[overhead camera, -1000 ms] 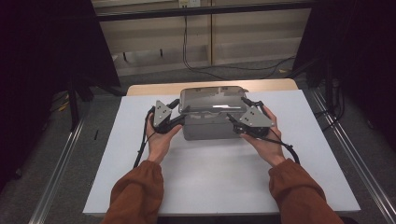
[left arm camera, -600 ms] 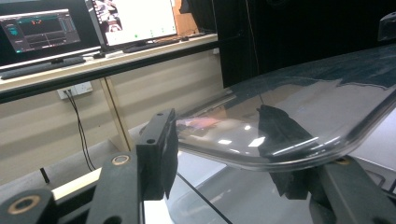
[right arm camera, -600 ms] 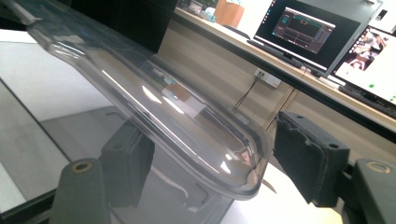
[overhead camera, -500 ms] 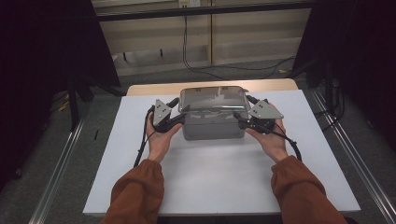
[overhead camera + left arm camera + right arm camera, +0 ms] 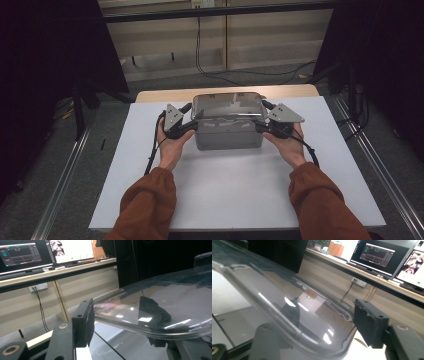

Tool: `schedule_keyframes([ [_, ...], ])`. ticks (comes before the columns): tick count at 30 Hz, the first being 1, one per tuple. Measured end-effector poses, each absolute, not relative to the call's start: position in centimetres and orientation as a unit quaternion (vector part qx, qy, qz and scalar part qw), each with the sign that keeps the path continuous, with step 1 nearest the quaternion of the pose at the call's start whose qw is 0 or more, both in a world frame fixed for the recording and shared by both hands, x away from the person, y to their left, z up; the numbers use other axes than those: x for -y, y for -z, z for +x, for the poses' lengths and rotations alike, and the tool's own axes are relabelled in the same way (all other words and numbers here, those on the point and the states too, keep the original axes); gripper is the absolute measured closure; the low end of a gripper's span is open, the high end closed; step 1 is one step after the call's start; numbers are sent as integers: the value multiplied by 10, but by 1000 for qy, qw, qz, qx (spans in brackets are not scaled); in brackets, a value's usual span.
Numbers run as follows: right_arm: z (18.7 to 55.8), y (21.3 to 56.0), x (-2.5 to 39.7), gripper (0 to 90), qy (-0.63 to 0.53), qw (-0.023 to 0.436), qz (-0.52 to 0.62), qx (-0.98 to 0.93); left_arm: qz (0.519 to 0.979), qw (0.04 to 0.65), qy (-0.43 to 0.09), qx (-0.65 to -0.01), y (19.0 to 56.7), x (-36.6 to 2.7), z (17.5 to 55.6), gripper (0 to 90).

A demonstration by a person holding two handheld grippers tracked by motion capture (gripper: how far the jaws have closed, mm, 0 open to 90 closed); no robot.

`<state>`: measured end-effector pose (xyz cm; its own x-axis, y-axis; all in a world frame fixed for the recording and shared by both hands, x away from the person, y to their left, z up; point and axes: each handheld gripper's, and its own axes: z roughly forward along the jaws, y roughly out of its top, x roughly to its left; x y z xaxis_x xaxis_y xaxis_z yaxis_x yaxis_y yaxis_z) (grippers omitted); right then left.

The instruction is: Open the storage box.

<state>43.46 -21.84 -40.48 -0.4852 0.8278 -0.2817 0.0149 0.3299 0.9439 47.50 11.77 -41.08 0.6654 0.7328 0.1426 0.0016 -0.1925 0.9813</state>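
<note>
A grey box (image 5: 228,136) with a clear domed lid (image 5: 227,106) stands at the back middle of the white table top (image 5: 235,195). My left gripper (image 5: 194,121) is at the lid's left end and my right gripper (image 5: 260,123) at its right end, each held in a hand. In the left gripper view, one black jaw stands outside the lid (image 5: 162,305) at its rim, and the other shows through the clear plastic. The right gripper view is alike: one jaw shows through the lid (image 5: 274,297), the other stands free. Both jaw pairs stand wide apart.
The table's wooden far edge (image 5: 160,95) lies just behind the box. Metal rails (image 5: 65,185) run along both sides of the table. A desk with monitors (image 5: 379,257) stands beyond. Bare white table lies in front of the box.
My right gripper has moved outward and a little back, from over the box's right front to the lid's right end. The left gripper has hardly moved.
</note>
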Motion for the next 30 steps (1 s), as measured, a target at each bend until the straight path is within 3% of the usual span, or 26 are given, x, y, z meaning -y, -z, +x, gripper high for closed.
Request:
schedule_keyframes([
  [15,446,398,219,456,-526,391,297,-695,704,580,-318,-259,406,-117,480,472],
  [30,458,387,220,408,-539,366,308,-693,704,579,-321,-257,395,-114,491,444],
])
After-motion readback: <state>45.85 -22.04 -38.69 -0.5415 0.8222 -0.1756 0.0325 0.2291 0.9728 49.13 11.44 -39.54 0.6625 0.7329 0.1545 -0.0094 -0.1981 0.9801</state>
